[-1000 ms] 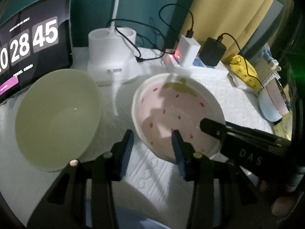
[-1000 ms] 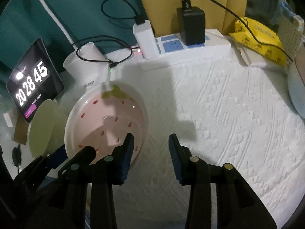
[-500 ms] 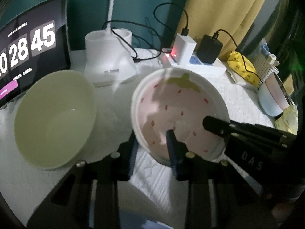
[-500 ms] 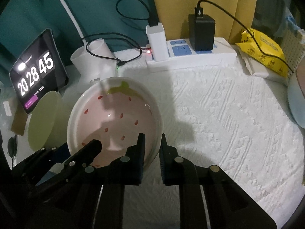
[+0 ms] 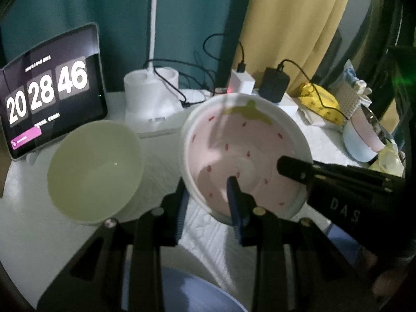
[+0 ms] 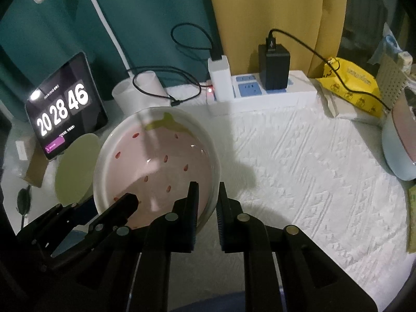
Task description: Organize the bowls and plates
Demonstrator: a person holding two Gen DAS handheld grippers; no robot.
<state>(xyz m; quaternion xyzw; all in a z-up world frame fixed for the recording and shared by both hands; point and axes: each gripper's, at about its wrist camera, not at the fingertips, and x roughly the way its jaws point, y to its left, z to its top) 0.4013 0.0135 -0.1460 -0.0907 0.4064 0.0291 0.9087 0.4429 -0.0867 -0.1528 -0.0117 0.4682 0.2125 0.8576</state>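
Both sets of fingers clamped on the rim of the strawberry bowl (image 5: pixel 244 153), one pad inside and one outside the wall on each. Left gripper (image 5: pixel 209 202) pinching the near rim, having closed onto it within the last second and steady since; right gripper (image 6: pixel 206 202) pinching the right-hand rim, closed nearly flat on the thin wall. Bowl tilted, far edge raised toward the power strip (image 6: pixel 273 91) and chargers, near edge just above the white textured cloth (image 6: pixel 299 169) on the worktop. Left of the left fingers, just beside the held bowl but apart from it: a pale green bowl (image 5: pixel 96 171), open side up. Behind that, a tablet clock (image 5: pixel 52 91) and a white lamp base (image 5: pixel 150 93). Right of the right fingers, wide bare cloth, open as far as a light blue bowl (image 6: pixel 397 156) at the far right edge. Yellow packet (image 6: pixel 348 83) beyond, against the curtain. Under the left fingers, the rim of a blue dish (image 5: pixel 182 291).
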